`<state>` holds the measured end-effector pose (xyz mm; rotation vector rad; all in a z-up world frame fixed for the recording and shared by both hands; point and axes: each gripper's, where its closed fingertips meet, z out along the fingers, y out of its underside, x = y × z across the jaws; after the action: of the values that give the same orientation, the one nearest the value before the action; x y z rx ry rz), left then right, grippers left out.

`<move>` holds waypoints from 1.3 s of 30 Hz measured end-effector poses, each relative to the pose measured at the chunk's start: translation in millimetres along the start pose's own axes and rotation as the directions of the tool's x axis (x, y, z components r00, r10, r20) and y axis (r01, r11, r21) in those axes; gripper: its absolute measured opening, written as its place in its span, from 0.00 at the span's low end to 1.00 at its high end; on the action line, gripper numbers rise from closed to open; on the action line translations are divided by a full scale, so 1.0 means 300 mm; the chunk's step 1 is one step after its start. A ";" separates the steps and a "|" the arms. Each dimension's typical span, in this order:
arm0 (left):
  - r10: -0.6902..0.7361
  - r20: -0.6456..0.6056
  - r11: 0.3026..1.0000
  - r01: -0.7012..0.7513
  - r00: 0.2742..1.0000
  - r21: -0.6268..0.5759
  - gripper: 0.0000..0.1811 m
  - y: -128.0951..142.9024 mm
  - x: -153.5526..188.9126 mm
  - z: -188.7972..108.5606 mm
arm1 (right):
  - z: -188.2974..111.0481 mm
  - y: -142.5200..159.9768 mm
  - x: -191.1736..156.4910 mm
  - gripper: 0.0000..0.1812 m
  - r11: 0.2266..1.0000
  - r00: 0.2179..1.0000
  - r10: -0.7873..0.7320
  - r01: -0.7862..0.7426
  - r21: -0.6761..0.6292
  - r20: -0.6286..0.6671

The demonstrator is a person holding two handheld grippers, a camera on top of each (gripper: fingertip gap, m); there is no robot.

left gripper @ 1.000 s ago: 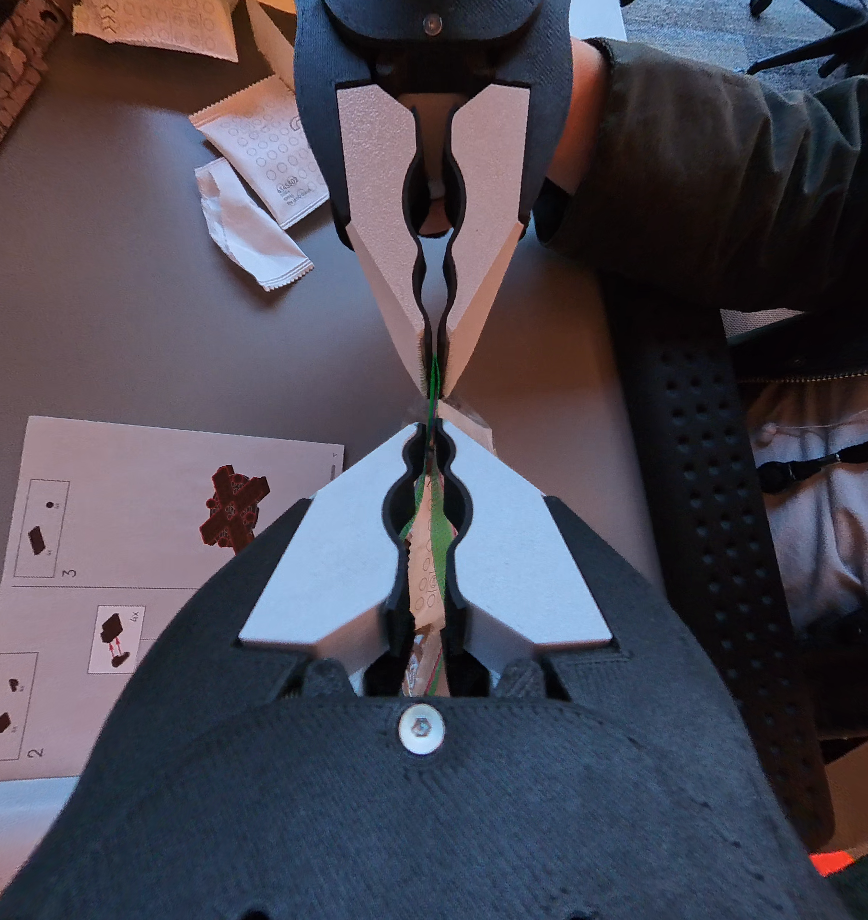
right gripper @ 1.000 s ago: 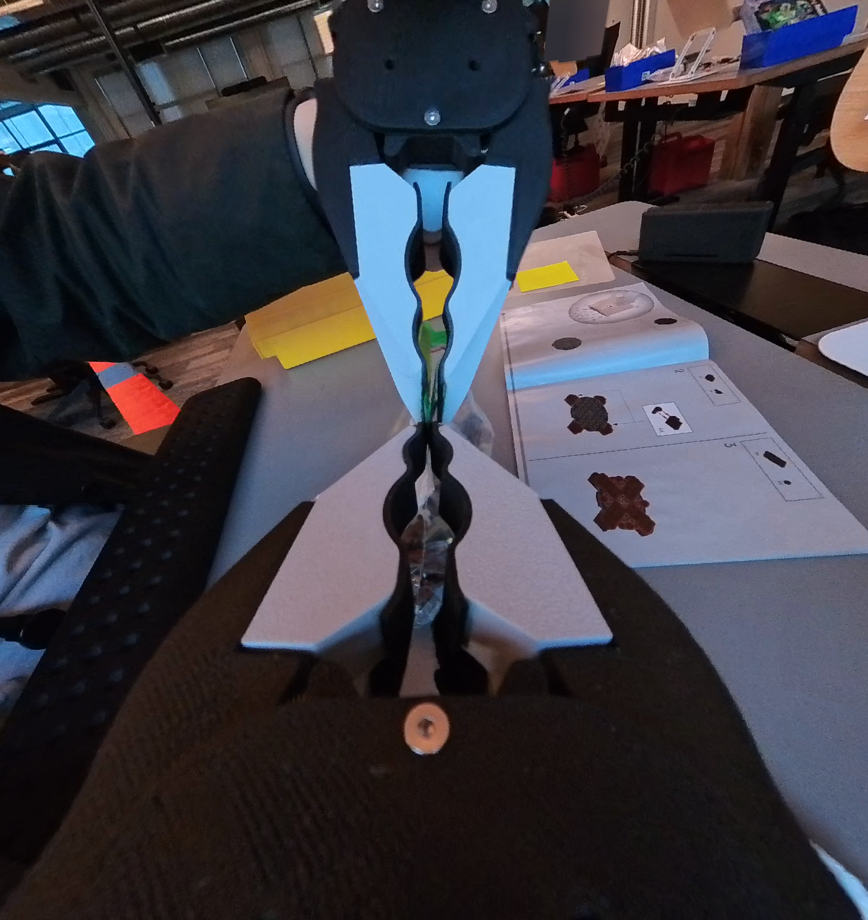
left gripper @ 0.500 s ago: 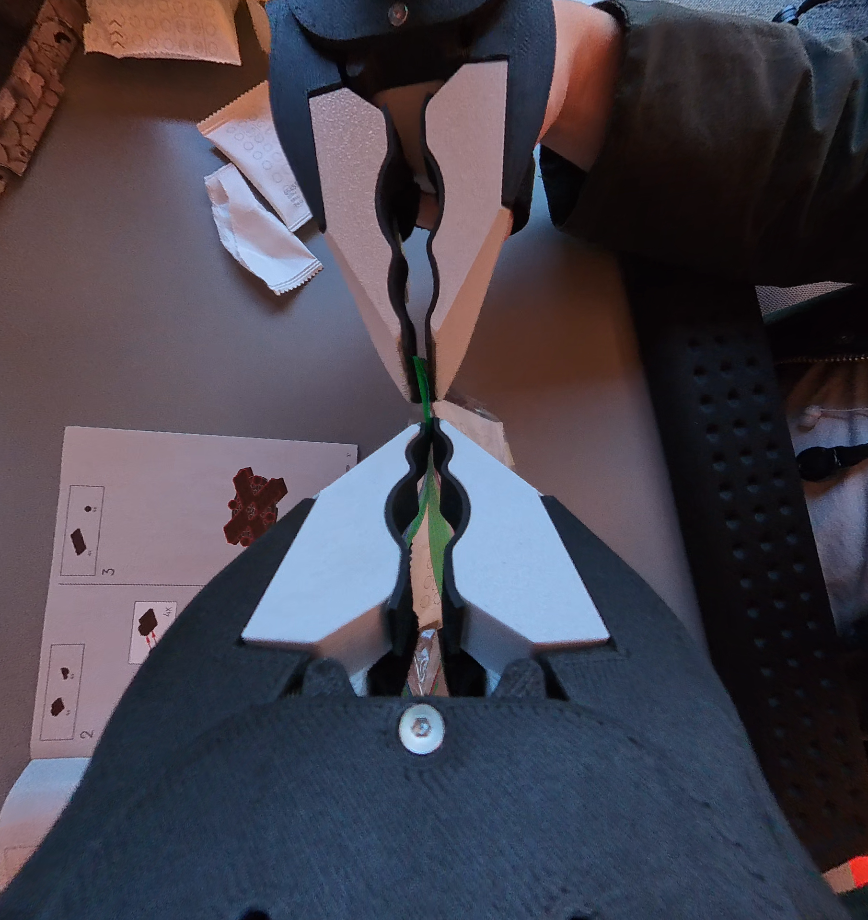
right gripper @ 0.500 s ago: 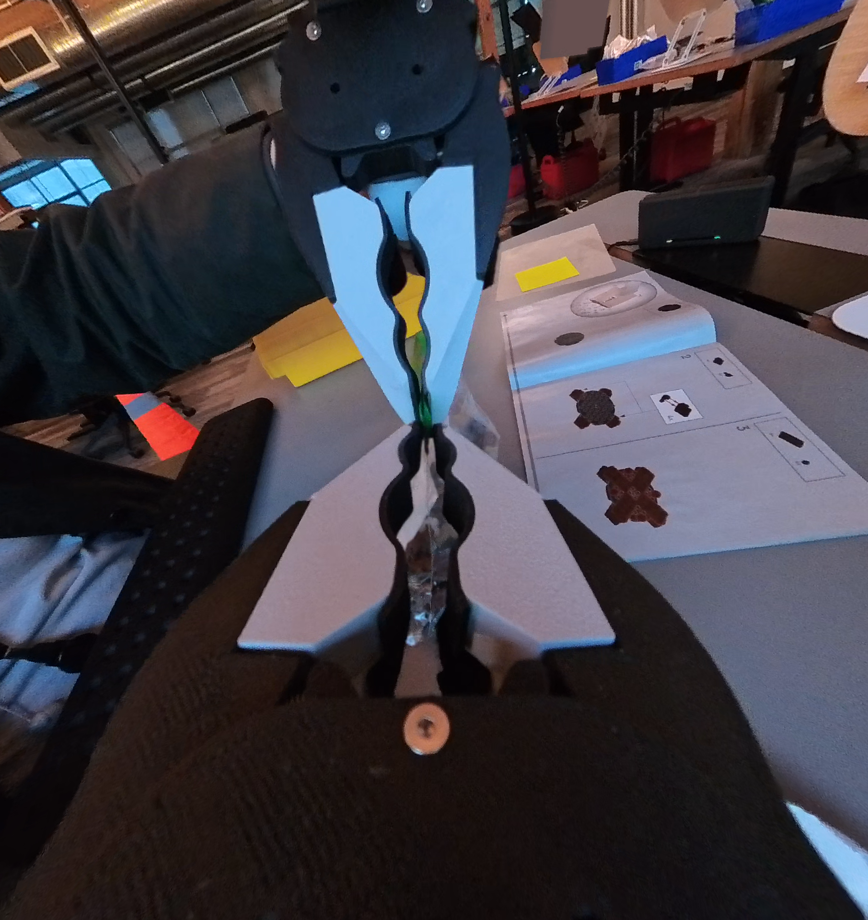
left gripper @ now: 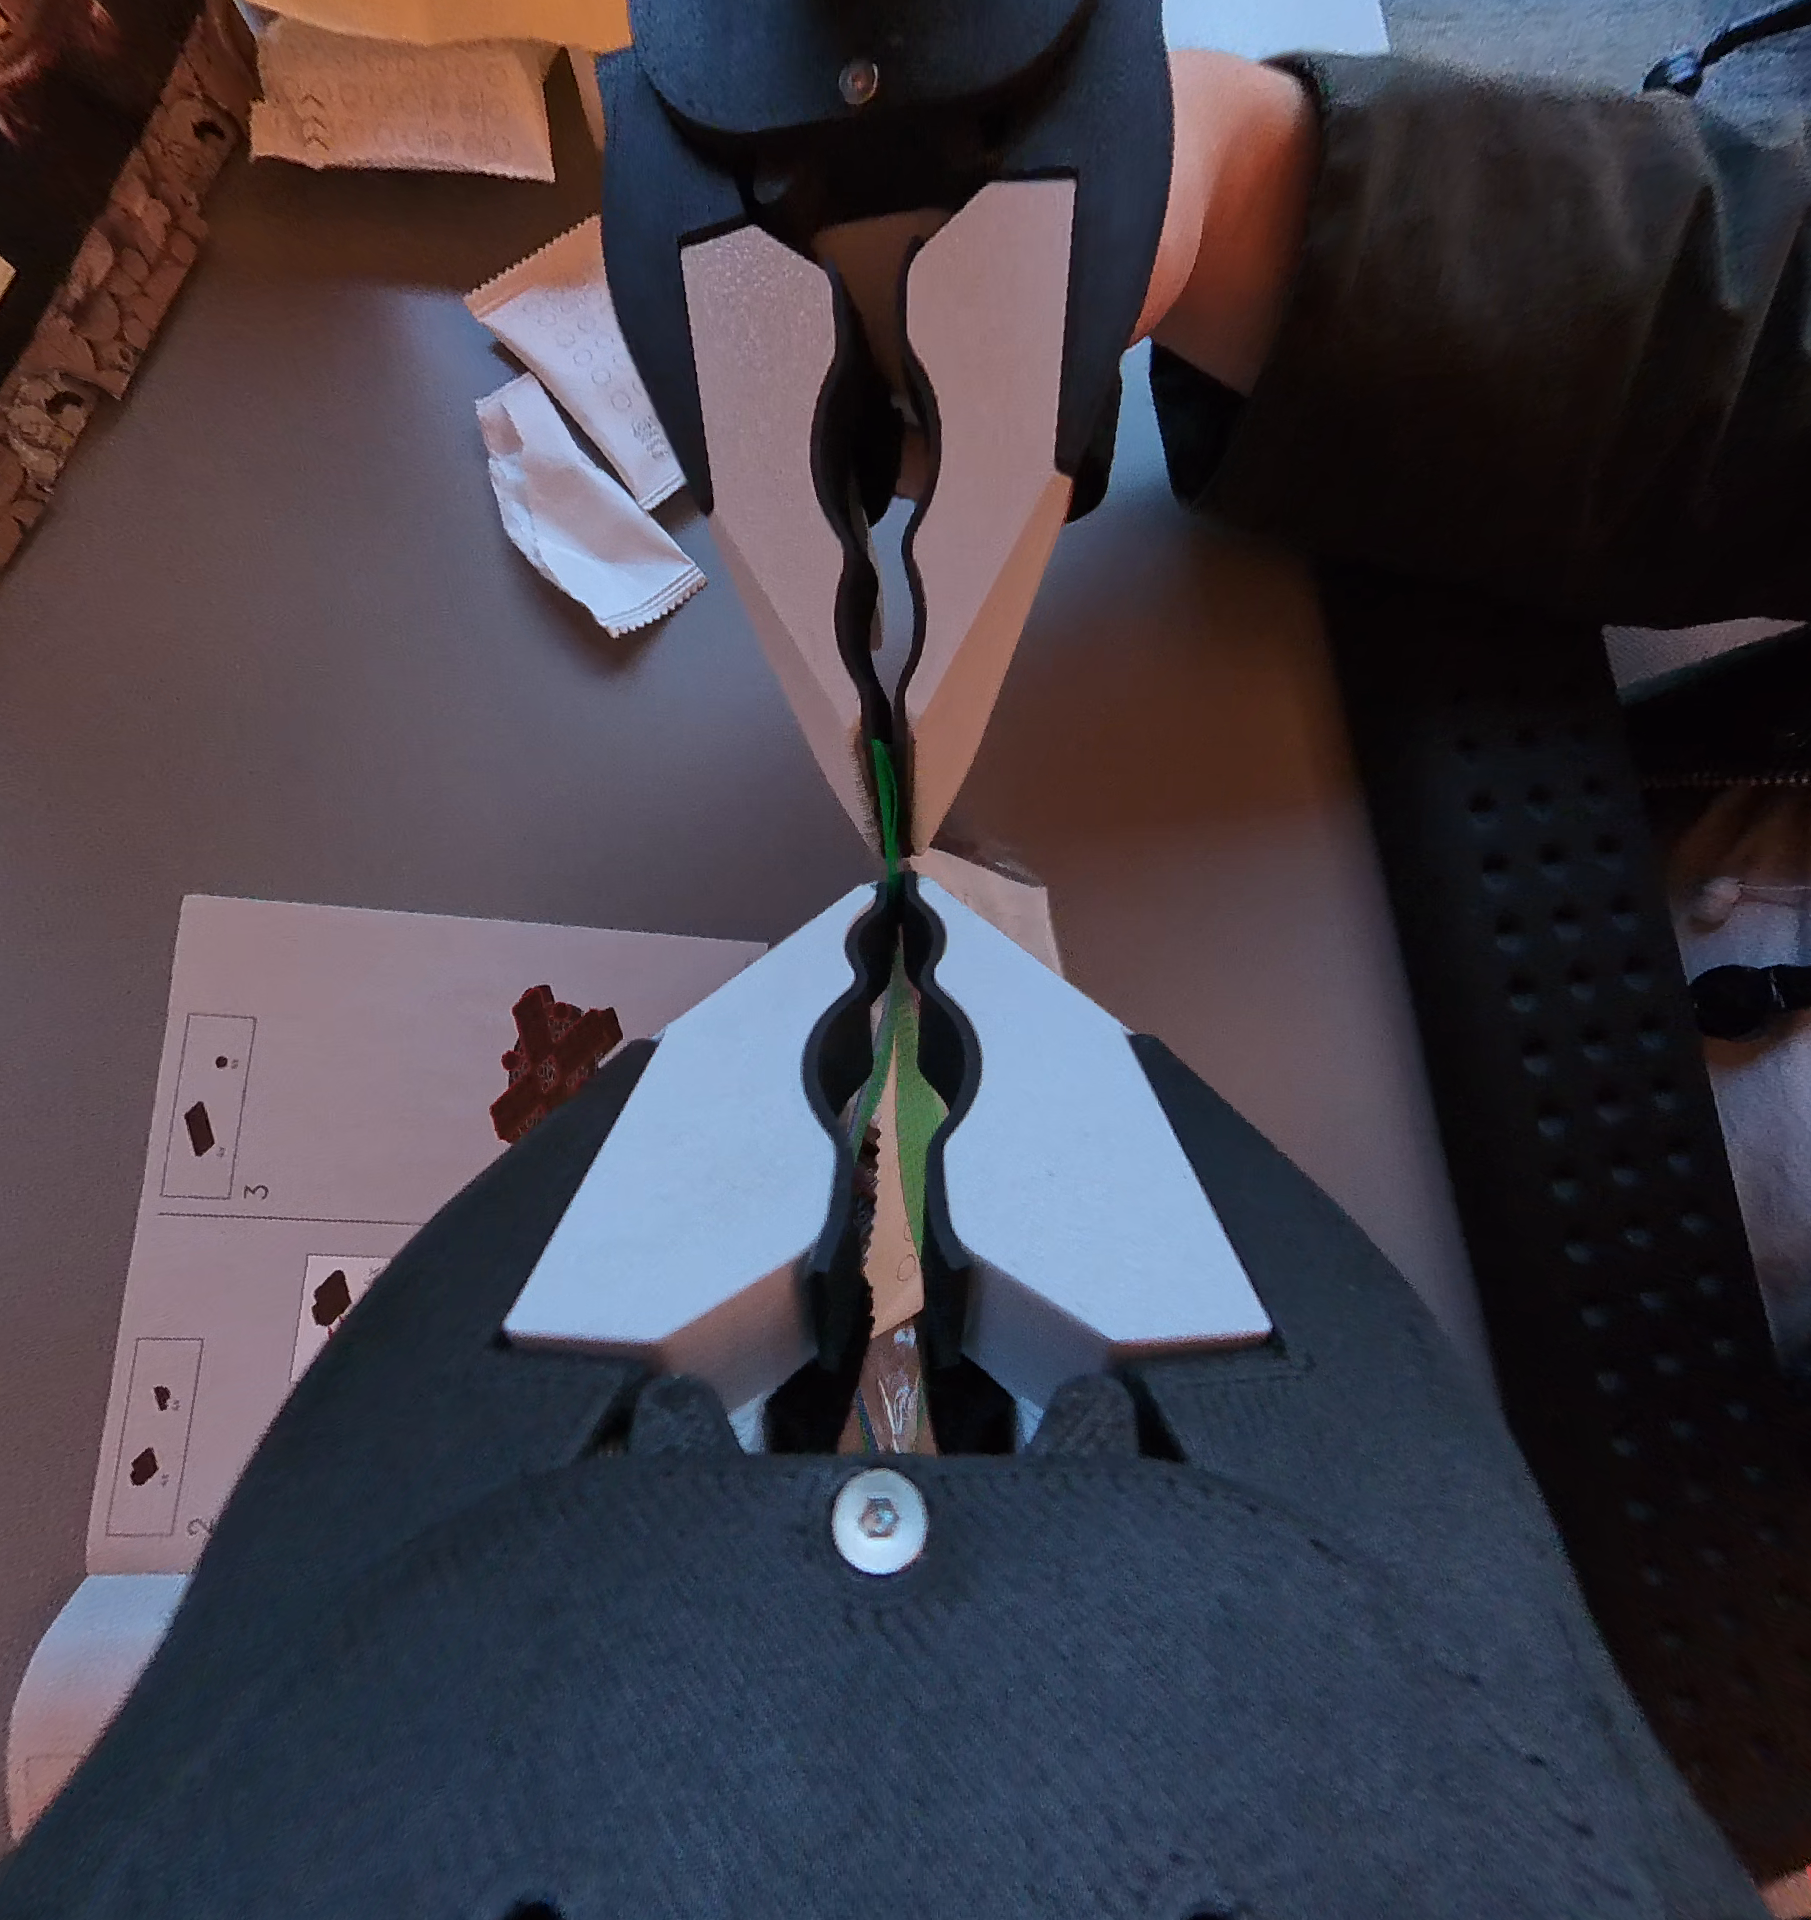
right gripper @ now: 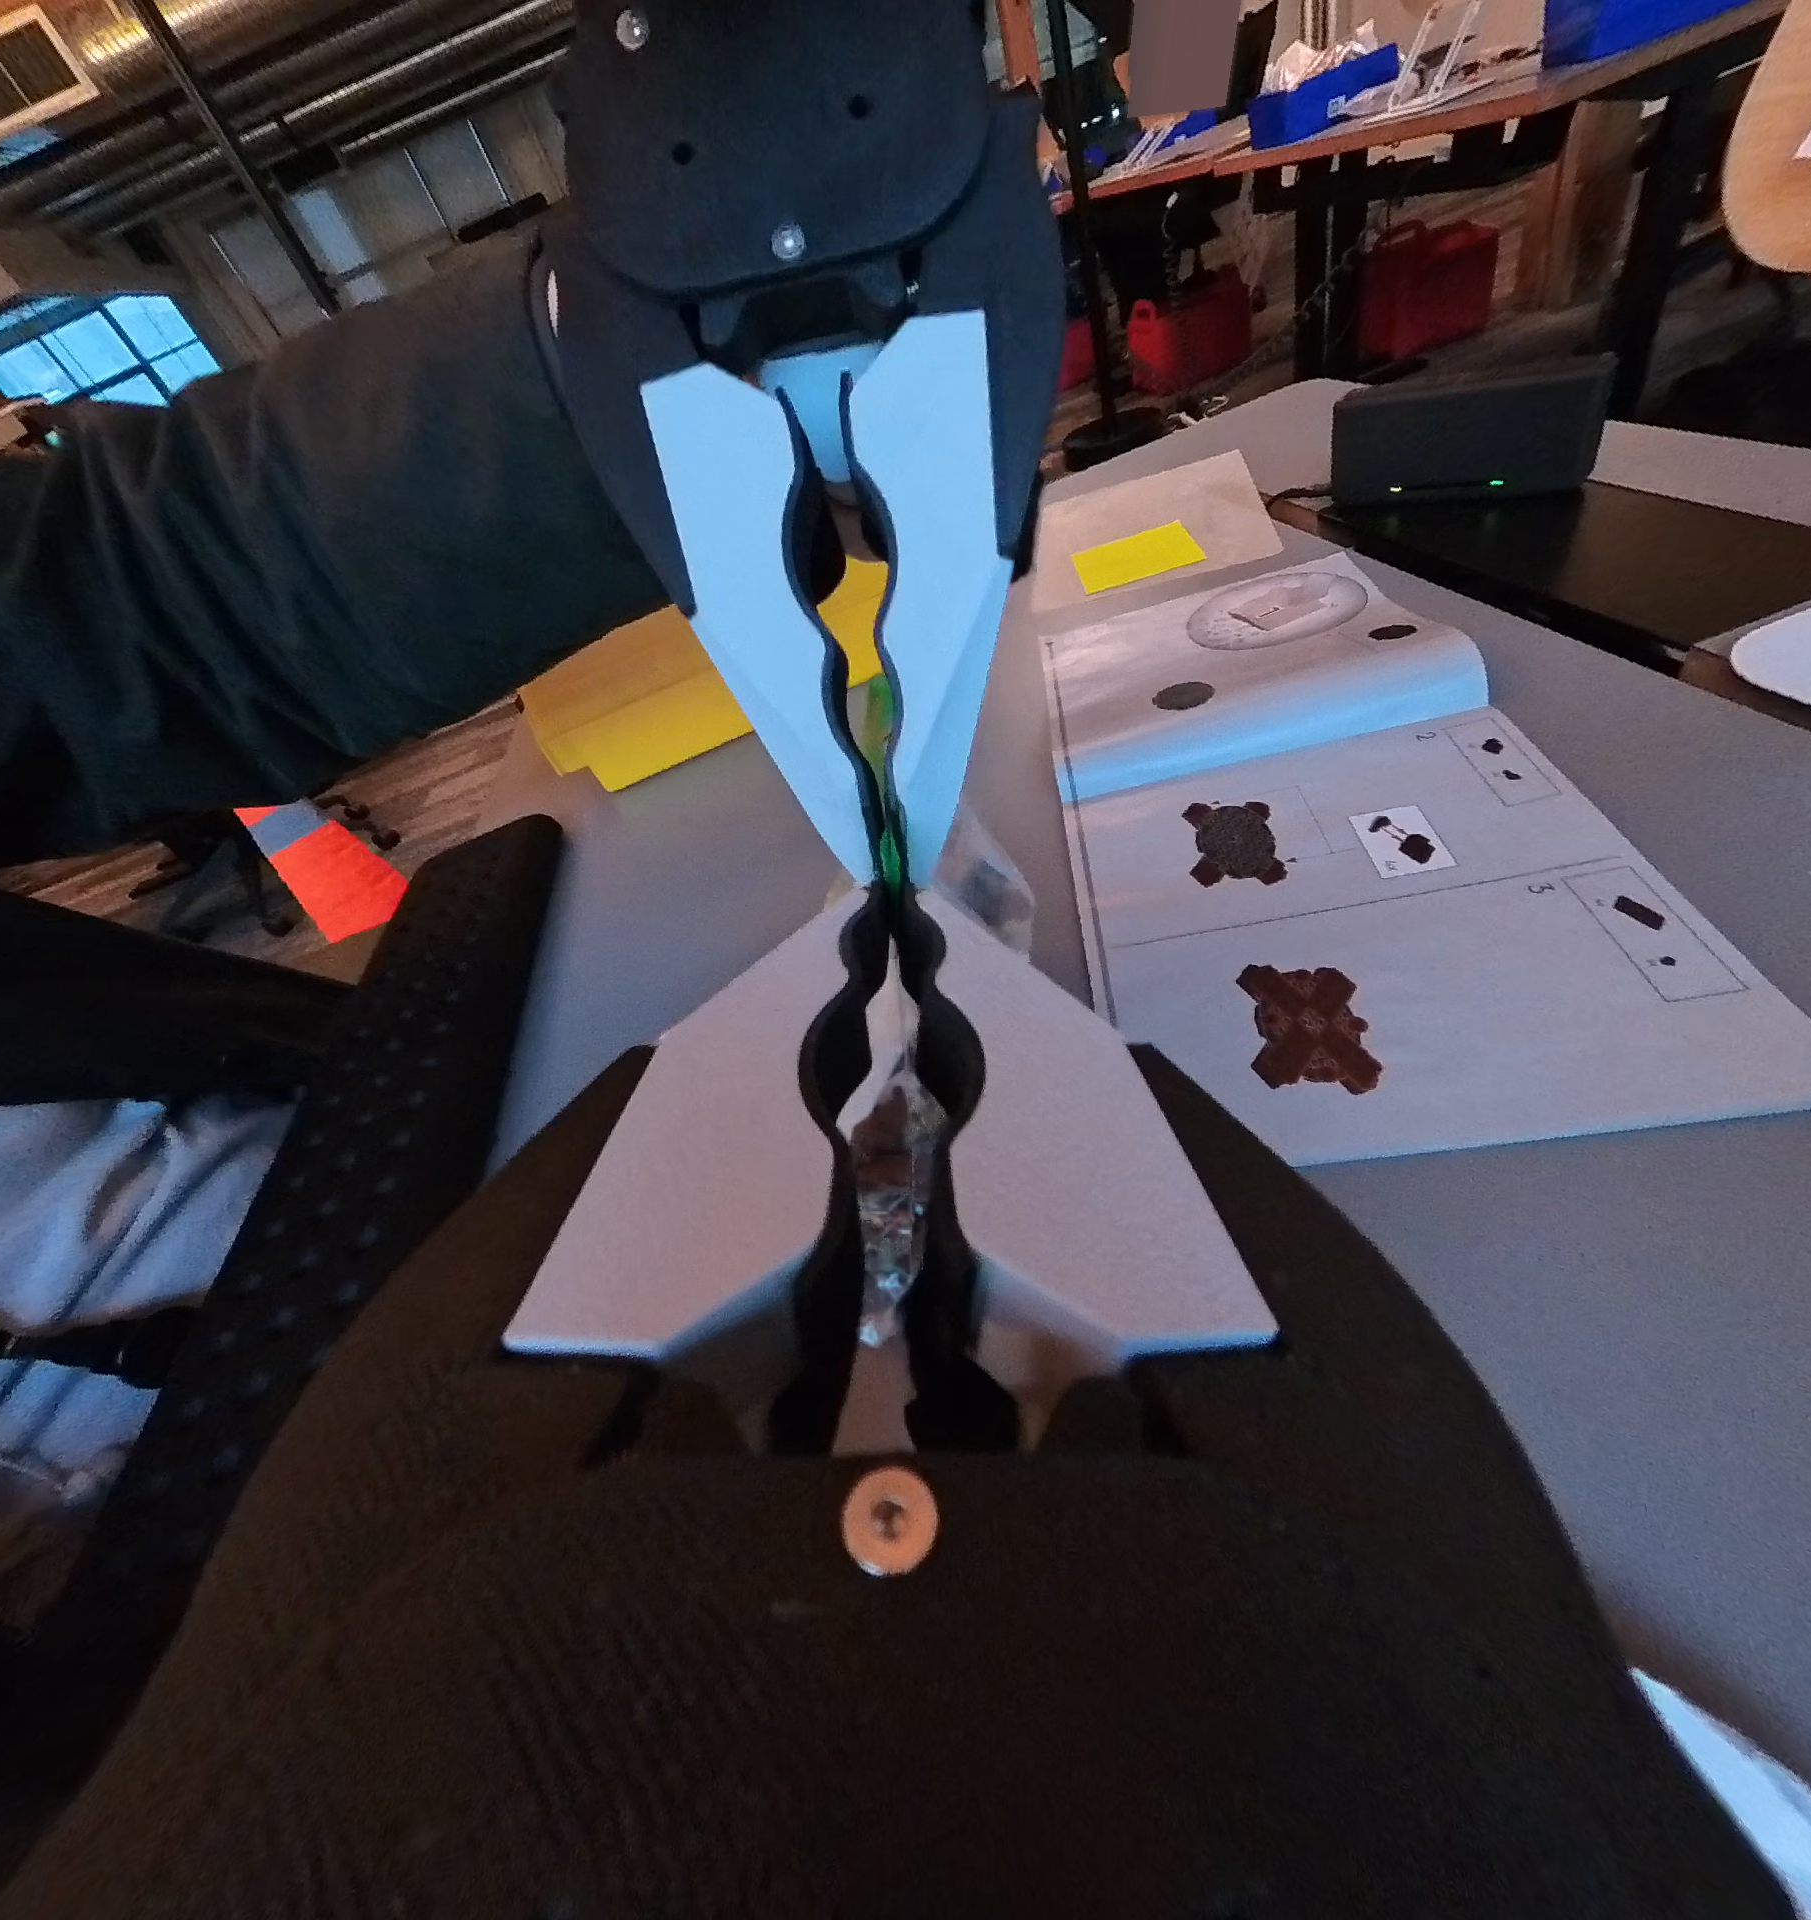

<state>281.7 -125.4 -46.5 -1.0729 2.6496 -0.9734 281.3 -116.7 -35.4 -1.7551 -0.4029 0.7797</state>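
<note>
My left gripper point(left gripper: 896, 894) and my right gripper point(left gripper: 888, 831) meet tip to tip above the grey table point(left gripper: 309, 748). Both are shut on the same small bag point(left gripper: 906, 1132), which is tan paper with a green strip. In the right wrist view the bag point(right gripper: 893, 1174) shows clear film with small brown pieces inside, pinched between my right gripper point(right gripper: 896, 909) and the left gripper point(right gripper: 885, 868). A corner of the bag point(right gripper: 984, 883) sticks out to the right of the tips. A hand and a dark sleeve point(left gripper: 1555, 312) hold the right gripper.
An open instruction booklet point(left gripper: 361, 1039) lies on the table under the grippers, also in the right wrist view point(right gripper: 1400, 883). Torn white paper packets point(left gripper: 589, 520) and a patterned box point(left gripper: 59, 343) lie beyond. A black perforated chair part point(left gripper: 1566, 1039) borders the table edge. A dark device point(right gripper: 1472, 426) sits farther back. Only a small space, under 4 cm, lies between the two pairs of fingers.
Both grippers stay shut on the bag. The two have tilted a little against each other and more of the green strip shows between the tips.
</note>
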 end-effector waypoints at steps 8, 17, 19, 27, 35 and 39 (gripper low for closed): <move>-0.035 -0.034 0.993 0.038 0.999 0.115 0.00 -0.033 0.017 -0.020 | -0.022 -0.027 -0.021 0.00 0.997 0.997 -0.074 0.074 0.023 -0.003; -0.098 -0.066 0.978 0.108 0.993 0.178 0.00 0.006 0.009 -0.056 | -0.052 -0.026 -0.006 0.00 0.996 0.997 -0.072 0.073 0.043 -0.022; -0.114 -0.069 0.973 0.125 0.991 0.194 0.00 0.018 0.005 -0.070 | -0.056 -0.027 -0.001 0.00 0.997 0.997 -0.068 0.069 0.046 -0.026; -0.203 -0.048 0.964 0.208 0.978 0.165 0.07 0.130 -0.011 -0.109 | -0.065 -0.022 0.015 0.00 0.996 0.998 -0.051 0.053 0.068 -0.032; -0.284 -0.009 0.951 0.283 0.959 0.122 0.05 0.287 -0.016 -0.132 | -0.073 -0.019 0.026 0.00 0.996 0.998 -0.044 0.047 0.079 -0.044; -0.286 0.014 0.949 0.281 0.958 0.146 0.02 0.325 -0.008 -0.148 | -0.073 -0.017 0.030 0.00 0.996 0.998 -0.040 0.044 0.079 -0.045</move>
<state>211.9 -47.8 -71.2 -1.4493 2.3974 -1.1615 303.3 -125.1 -29.5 -1.6811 -0.3735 0.7167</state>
